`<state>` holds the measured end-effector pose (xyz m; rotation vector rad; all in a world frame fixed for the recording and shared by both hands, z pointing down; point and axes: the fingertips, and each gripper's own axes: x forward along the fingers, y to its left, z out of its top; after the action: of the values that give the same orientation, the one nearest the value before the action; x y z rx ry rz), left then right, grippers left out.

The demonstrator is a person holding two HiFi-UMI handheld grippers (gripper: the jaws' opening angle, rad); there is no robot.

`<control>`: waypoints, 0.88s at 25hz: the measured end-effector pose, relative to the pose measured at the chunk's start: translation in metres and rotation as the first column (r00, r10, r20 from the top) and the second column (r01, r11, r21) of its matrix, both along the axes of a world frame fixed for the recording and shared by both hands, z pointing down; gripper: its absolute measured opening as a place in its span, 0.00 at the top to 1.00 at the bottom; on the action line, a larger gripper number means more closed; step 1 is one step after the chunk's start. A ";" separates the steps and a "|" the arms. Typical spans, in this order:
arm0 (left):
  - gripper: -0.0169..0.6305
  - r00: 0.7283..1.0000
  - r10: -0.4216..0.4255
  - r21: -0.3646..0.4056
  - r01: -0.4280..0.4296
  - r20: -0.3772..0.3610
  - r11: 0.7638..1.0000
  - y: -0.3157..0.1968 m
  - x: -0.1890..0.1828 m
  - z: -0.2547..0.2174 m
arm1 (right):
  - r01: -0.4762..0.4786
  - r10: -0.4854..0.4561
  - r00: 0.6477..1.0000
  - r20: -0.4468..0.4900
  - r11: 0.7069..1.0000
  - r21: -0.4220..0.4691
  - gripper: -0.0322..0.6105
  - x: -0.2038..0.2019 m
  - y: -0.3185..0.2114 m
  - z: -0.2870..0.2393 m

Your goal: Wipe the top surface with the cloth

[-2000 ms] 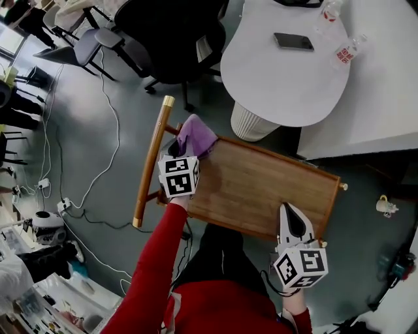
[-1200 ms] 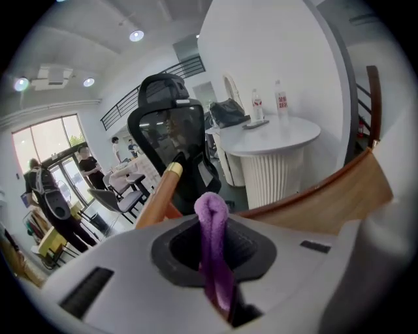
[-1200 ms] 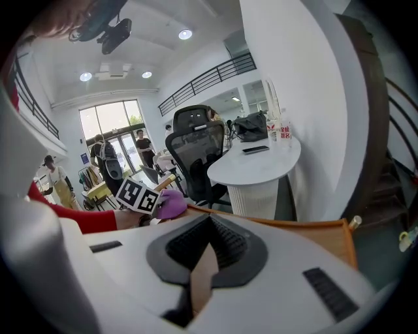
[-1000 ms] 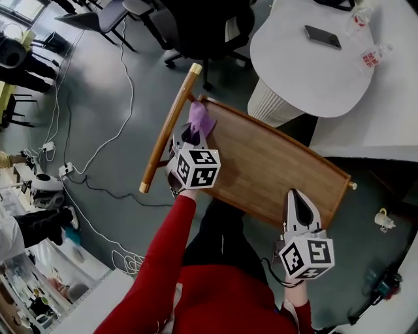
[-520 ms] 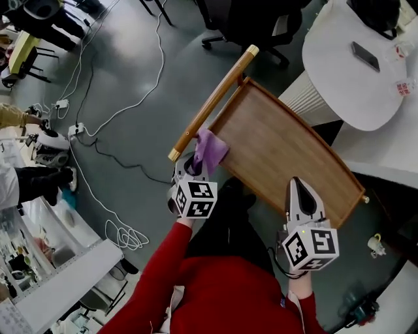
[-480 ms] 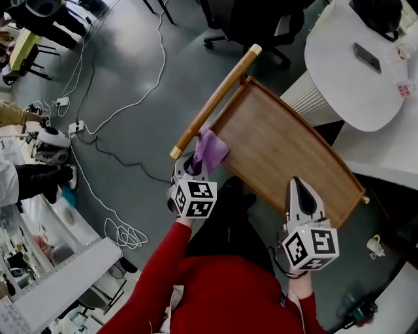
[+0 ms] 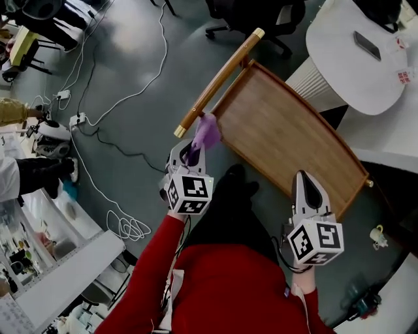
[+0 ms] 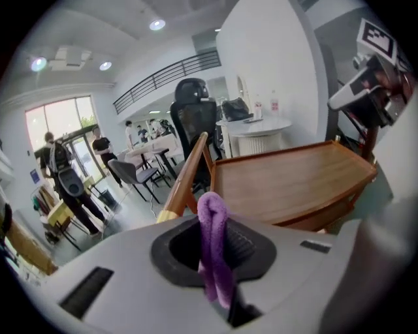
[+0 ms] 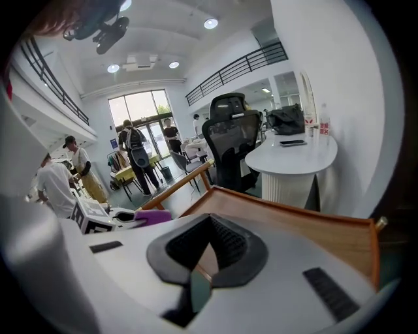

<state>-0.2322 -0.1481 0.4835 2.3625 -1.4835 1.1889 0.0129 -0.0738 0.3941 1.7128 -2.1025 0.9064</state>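
The wooden top (image 7: 287,137) has a raised rim and a round wooden handle bar (image 7: 219,81) along its left end. My left gripper (image 7: 196,145) is shut on a purple cloth (image 7: 207,132), held at the top's near-left corner, beside the handle's end. In the left gripper view the cloth (image 8: 214,244) stands folded between the jaws, with the wooden top (image 8: 294,182) ahead. My right gripper (image 7: 304,176) is shut and empty, its tip at the top's near edge towards the right. From the right gripper (image 9: 202,261), the wooden top (image 9: 313,231) and cloth (image 9: 153,217) show.
A white round table (image 7: 356,65) with a phone (image 7: 367,45) stands just beyond the top's far right. A black office chair (image 7: 261,16) sits behind the handle. Cables (image 7: 124,104) trail over the grey floor at left. A mug (image 7: 379,236) sits low at right.
My left gripper drew the cloth along the top's left end from the far corner to the near-left corner. The right gripper kept its place by the near edge.
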 end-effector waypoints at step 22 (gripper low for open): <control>0.90 0.629 0.636 -0.452 -0.773 -0.448 0.446 0.211 0.273 0.075 | -0.775 0.776 0.629 -0.047 0.620 -0.121 0.95 0.098 0.249 0.033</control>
<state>0.0412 0.0628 0.5590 2.4932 0.1244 1.2034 0.1113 0.1753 0.4270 2.5858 -1.1742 1.2147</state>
